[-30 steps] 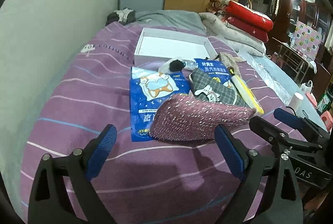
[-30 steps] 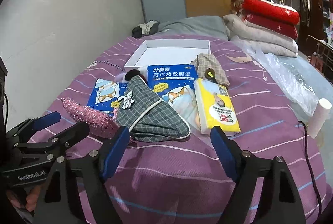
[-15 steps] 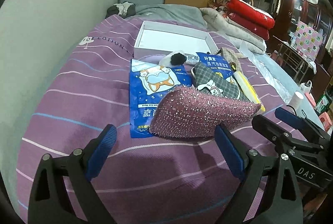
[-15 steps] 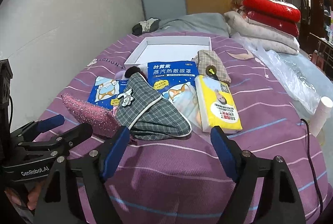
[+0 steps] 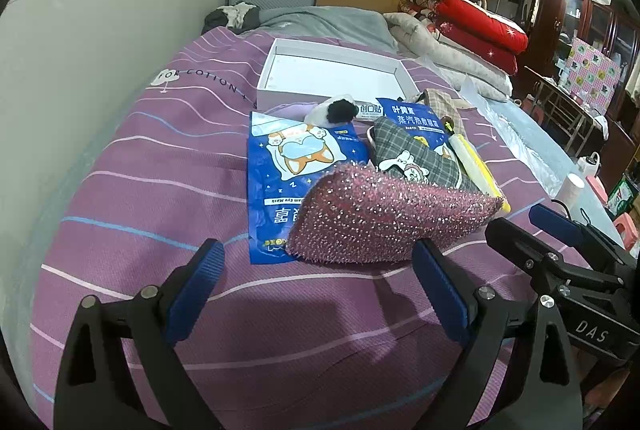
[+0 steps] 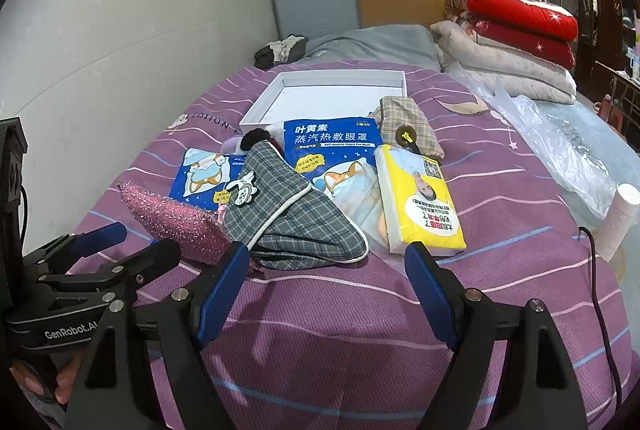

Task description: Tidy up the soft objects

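**Pile of soft stuff on the purple bed, both grippers wide and empty**

So the soft things are all bunched in the middle of the purple striped bedspread (image 6: 500,214). Nearest is a pink sparkly pad (image 5: 384,218), lying partly over a blue eye-mask packet (image 5: 288,166). Right beside it is a grey plaid pouch (image 6: 296,214) with a cartoon patch, which overlaps a second blue packet (image 6: 332,146). A yellow tissue pack (image 6: 420,202) sits just beside that, and a beige checked pouch (image 6: 408,122) is behind it. There's also a little black-and-white fluffy thing (image 5: 336,108) up against the open white box (image 6: 332,98), which sits behind the pile.

The left gripper (image 5: 316,294) hangs just short of the pink pad, fingers spread wide, gripping nothing. The right gripper (image 6: 328,282) is the same deal, spread apart in front of the plaid pouch and tissue pack, touching neither.

Off to the side: folded red quilts (image 6: 520,18) and some clear plastic sheeting (image 6: 560,146).
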{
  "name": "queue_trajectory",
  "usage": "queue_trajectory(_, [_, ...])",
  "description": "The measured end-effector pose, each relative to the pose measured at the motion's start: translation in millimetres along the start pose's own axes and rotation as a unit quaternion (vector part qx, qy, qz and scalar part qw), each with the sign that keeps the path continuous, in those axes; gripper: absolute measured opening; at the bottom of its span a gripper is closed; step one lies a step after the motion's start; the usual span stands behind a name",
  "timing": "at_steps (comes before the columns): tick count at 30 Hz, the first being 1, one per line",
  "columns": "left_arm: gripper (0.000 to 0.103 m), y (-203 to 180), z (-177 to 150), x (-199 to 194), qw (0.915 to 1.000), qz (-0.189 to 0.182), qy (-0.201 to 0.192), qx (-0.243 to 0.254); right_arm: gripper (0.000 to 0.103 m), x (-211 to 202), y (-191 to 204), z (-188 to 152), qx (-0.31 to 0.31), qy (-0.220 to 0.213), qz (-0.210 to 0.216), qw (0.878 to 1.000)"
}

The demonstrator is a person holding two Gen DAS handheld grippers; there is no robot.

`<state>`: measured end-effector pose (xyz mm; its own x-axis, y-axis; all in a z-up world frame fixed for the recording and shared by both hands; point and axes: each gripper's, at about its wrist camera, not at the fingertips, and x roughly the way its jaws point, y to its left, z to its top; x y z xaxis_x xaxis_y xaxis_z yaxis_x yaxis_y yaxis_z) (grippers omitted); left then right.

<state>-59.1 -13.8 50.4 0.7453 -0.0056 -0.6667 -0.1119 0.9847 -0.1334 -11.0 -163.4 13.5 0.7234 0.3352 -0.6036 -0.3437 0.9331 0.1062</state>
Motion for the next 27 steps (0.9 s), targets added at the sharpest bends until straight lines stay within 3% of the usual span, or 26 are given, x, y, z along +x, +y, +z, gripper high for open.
queue_trajectory(27, [0.094,-0.8,-0.2,0.4,1.0000,0.000,0.004,-0.003,0.081,3.8,-4.9,0.0,0.014,0.004,0.004,1.000])
